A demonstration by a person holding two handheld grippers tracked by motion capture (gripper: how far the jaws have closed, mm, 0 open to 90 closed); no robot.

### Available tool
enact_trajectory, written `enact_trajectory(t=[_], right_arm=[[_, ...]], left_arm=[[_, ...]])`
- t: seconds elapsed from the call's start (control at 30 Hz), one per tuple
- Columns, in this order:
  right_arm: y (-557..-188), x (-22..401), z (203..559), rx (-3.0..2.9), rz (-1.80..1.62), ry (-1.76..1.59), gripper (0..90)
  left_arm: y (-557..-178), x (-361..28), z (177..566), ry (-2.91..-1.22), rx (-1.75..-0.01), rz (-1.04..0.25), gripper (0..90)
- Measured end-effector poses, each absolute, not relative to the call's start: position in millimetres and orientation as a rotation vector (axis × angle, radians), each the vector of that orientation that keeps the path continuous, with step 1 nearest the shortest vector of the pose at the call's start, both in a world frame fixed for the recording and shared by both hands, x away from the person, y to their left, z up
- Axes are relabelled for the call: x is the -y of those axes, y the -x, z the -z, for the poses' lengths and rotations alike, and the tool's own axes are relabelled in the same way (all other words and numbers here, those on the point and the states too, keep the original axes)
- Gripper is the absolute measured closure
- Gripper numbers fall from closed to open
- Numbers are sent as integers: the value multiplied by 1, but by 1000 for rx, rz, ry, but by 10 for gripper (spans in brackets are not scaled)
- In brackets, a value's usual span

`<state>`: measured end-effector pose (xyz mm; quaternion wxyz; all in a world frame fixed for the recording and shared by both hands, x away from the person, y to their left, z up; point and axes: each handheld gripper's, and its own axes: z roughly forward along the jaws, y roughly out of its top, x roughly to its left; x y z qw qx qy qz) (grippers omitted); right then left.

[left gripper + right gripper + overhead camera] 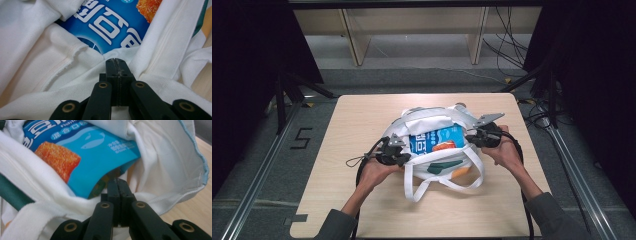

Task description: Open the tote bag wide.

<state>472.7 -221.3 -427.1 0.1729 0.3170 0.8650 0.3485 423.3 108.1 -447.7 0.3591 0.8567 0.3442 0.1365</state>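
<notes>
So both grippers are clamped on the rim of the white tote bag point(432, 150), one each side, pulling the mouth apart. Closest in, from the left gripper view, the left gripper point(116, 65) has its jaws pressed flat together with bag cloth pinched in between, right at a hem fold. Same story in the right gripper view: the right gripper point(117, 185) is squeezed tight on the rim fabric, just below the corner of the blue snack pack point(82, 157). From the high view the bag sits about mid-table point(362, 200), straps point(447, 182) flopped toward the person, and the pack point(437, 140) lies inside the open mouth, label up, between the two grippers. Further back there's just floor and some wooden shelving point(412, 30). What could go wrong, I reckon: both grips are on thin cloth near the edge, so if the hands pull apart too hard or unevenly the fabric could slide out of one pinch and the mouth would flop shut over the pack. Lifting while spread could also tip the bag and let the pack slide out, since it looks loose in there.
</notes>
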Motion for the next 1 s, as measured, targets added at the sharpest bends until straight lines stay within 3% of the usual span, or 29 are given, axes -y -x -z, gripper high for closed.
enact_trajectory(t=[0.2,0.33,0.83,0.9,1.0], right_arm=[[-493,210,413,-2421,-997,-918,900],[-511,196,414,-2451,-926,-913,900],[-551,192,443,-2400,-870,-1090,900],[-552,190,442,-2414,-841,-1087,900],[-548,189,433,-2424,-821,-1051,900]], left_arm=[[-452,-94,426,-2175,-889,-375,854],[-473,-87,435,-2215,-960,-338,854],[-455,-109,450,-2317,-951,-354,878],[-455,-111,447,-2325,-958,-306,887],[-459,-108,439,-2324,-945,-348,861]])
